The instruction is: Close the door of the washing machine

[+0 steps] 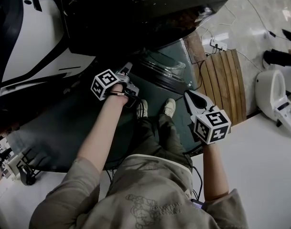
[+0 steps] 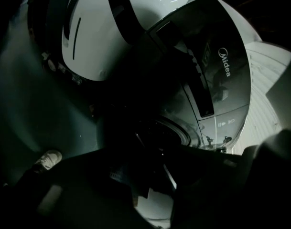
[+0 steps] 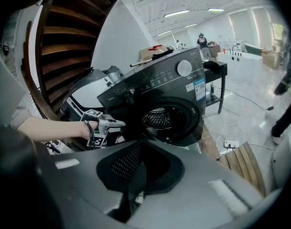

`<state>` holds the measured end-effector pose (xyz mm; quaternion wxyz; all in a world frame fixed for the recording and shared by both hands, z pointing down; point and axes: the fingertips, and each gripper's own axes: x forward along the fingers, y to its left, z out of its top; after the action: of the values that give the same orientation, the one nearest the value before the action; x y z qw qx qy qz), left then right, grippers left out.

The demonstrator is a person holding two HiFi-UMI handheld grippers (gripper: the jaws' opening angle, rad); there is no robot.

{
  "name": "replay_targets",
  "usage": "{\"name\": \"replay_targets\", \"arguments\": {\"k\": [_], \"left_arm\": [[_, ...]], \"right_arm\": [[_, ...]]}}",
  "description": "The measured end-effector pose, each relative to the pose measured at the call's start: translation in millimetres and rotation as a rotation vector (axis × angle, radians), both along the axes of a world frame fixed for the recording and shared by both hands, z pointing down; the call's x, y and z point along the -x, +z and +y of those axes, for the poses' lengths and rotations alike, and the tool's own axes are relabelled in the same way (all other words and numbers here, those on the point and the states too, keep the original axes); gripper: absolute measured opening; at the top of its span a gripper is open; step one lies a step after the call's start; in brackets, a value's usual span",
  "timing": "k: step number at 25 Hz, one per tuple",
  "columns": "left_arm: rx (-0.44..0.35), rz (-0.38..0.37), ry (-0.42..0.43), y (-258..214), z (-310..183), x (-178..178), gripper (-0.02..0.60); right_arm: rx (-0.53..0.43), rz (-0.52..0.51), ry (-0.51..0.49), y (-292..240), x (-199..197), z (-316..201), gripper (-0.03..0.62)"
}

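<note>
Head view: R gripper (image 1: 188, 95) jaws together, empty, right of washer door (image 1: 164, 70); L gripper (image 1: 127, 70) at its left, jaws unclear.

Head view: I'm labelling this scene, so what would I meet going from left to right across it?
White appliance → left gripper → washing machine door → right gripper → wooden slatted board → white floor unit.

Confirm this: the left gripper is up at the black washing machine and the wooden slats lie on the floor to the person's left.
Wrong on the side. The wooden slats lie on the floor to the person's right, on the side of the right gripper, as the head view shows. The left gripper is indeed up at the black washing machine.
</note>
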<state>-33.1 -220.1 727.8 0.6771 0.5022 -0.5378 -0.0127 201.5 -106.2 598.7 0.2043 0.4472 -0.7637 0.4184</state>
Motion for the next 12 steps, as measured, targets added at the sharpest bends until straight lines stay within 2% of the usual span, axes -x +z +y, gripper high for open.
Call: {"name": "replay_targets", "arguments": {"k": [7,12], "left_arm": [[-0.015,0.107,-0.125,-0.2,-22.1,-9.1,0.213],[-0.037,0.173,-0.191,0.7,-37.9,-12.8,0.219]], "right_arm": [[0.007,0.007,0.024,6.5,-3.2,-10.9,0.028],[-0.003,0.024,0.006,9.7,-0.3,-16.0,0.028]]}}
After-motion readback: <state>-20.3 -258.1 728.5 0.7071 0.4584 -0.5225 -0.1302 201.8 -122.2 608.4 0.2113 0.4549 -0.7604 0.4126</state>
